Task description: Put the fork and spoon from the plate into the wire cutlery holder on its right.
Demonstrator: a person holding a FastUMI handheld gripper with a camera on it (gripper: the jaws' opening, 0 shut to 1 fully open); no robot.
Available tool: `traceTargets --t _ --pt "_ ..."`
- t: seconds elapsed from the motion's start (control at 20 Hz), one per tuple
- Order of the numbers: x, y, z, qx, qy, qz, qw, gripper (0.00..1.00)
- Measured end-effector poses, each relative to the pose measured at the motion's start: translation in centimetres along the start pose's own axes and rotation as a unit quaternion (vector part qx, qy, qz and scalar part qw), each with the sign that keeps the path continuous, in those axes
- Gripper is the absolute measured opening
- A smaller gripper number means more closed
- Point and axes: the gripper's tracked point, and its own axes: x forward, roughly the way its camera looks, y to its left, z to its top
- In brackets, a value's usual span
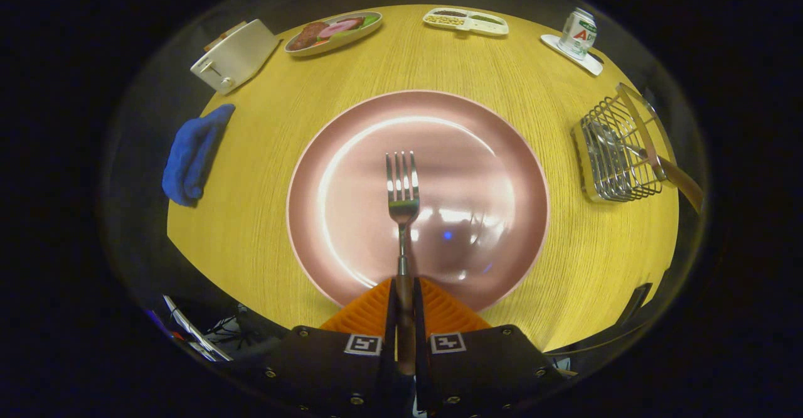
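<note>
One utensil left: fork [402, 199] pinched by its handle between pressed-together gripper [404, 317] fingers, tines pointing far over plate [351, 154]. Wire cutlery holder [618, 154] (spoon [652, 160] apparently already inside) off right.

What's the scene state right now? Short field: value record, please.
gripper: shut on the fork handle
fork: tines pointing ahead, over the pink plate
wire cutlery holder: right of the plate, one utensil with a wooden handle already inside
table: wood top
other items: blue cloth, toaster, food plate, snack tray, can
</note>
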Motion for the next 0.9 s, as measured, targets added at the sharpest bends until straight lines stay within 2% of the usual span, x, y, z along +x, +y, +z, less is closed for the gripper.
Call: traceTargets --t 0.1,0.2,0.55,0.9 --pt "-0.2 0.3 0.3 0.011 -0.002 0.009 1.000 0.14" --pt "-0.3 0.9 0.5 0.013 -0.005 0.029 0.999 0.03" --pt "-1.2 2.5 0.8 0.012 -0.026 0.075 0.997 0.04" --pt "-3.6 1.0 2.6 0.017 -0.044 0.085 0.995 0.03"
